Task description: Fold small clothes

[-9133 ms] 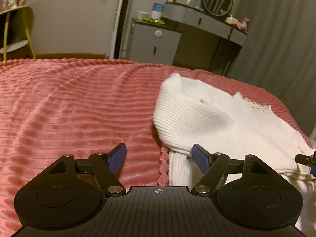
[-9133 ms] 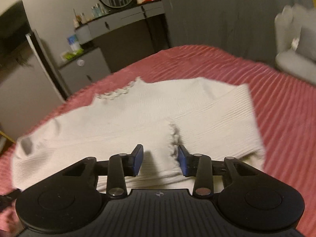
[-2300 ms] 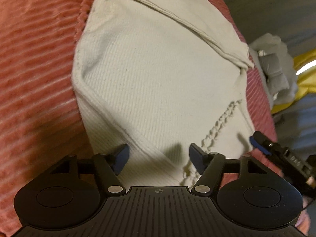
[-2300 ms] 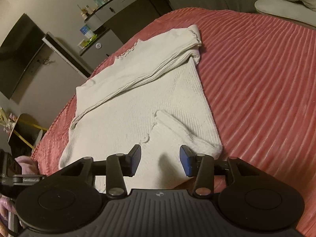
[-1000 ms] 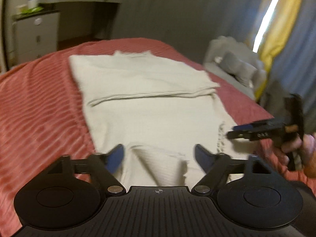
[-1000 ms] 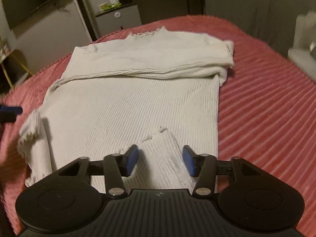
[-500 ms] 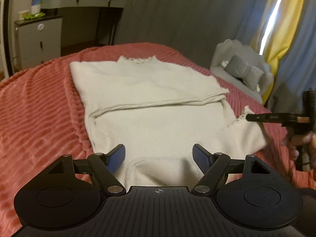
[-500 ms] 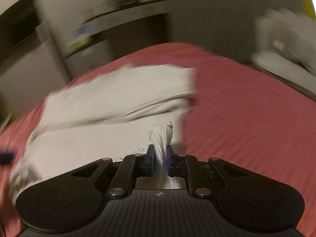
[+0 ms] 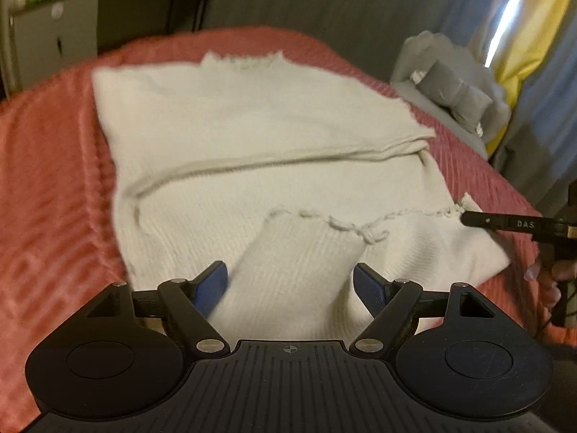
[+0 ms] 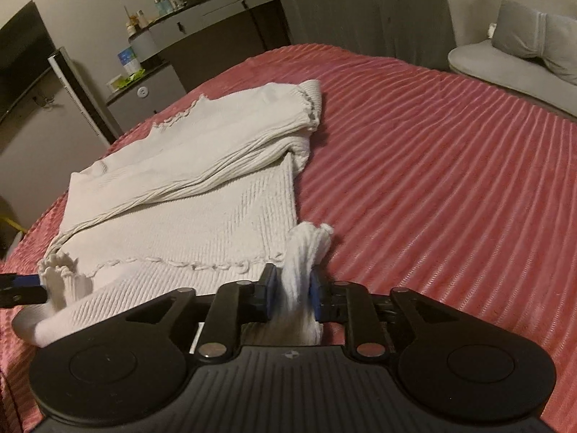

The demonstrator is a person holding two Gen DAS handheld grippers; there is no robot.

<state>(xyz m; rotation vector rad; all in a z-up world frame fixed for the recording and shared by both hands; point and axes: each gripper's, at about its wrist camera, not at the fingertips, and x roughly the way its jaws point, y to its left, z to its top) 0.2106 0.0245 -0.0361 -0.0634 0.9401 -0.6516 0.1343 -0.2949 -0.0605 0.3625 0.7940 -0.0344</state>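
Now the right claw (image 10: 292,297), jaws easing apart, pinches the sweater's (image 10: 202,195) bunched hem at lower centre, while the left claw (image 9: 290,283) gapes around its folded corner.

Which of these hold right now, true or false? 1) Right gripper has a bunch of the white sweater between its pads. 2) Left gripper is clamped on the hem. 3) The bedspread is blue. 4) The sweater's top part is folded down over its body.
1) True. The right gripper has a bunch of the white sweater between its pads, though its jaws are opening.
2) False. The left gripper stands wide, and the raised hem between its fingers touches neither pad.
3) False. The bedspread is pink-red and ribbed.
4) True. A folded layer lies across the upper part of the sweater.
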